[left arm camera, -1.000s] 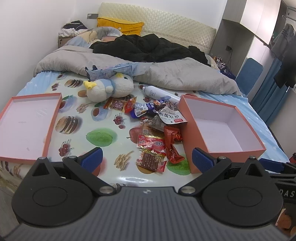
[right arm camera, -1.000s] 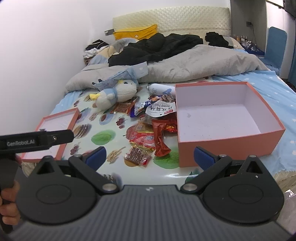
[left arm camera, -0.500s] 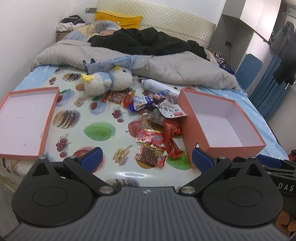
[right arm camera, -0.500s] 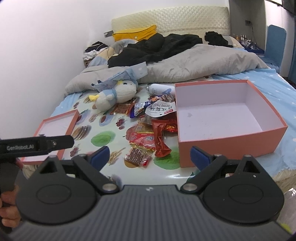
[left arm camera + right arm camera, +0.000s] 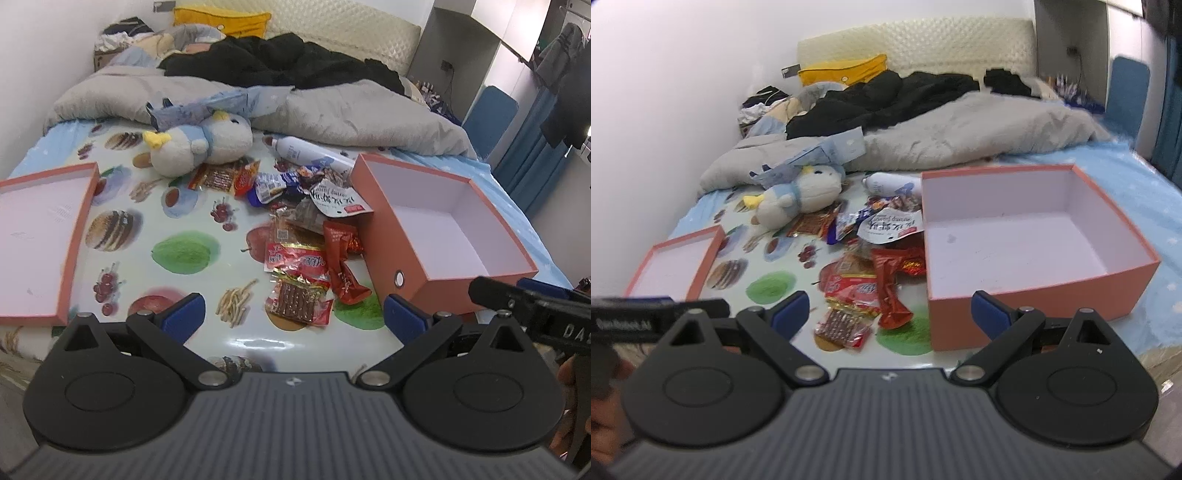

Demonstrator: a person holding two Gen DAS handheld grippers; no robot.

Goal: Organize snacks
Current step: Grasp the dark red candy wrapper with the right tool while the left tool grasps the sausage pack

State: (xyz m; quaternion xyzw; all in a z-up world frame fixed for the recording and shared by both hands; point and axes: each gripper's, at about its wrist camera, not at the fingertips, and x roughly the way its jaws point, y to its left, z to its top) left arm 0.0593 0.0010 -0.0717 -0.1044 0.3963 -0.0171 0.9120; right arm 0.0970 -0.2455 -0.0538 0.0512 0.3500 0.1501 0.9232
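A pile of snack packets [image 5: 306,229] lies on the bed's fruit-print mat, also in the right wrist view [image 5: 871,273]. An empty orange box [image 5: 391,236] stands right of the pile; it also shows in the right wrist view [image 5: 1027,295]. Its lid [image 5: 79,229] lies upturned at the left, seen too in the right wrist view [image 5: 701,266]. My left gripper [image 5: 291,317] is open and empty, above the near edge before a brown packet [image 5: 299,299]. My right gripper [image 5: 890,314] is open and empty, near the same packet [image 5: 842,326].
A plush penguin [image 5: 207,144] and a white bottle [image 5: 306,151] lie behind the snacks. A grey duvet [image 5: 332,110] and black clothes [image 5: 280,66] cover the far bed. A wall runs along the left. A blue chair [image 5: 487,114] stands at the right.
Both grippers have moved forward toward the bed, so the snacks and box look nearer. The right wrist view is blurred from motion. Both stay open.
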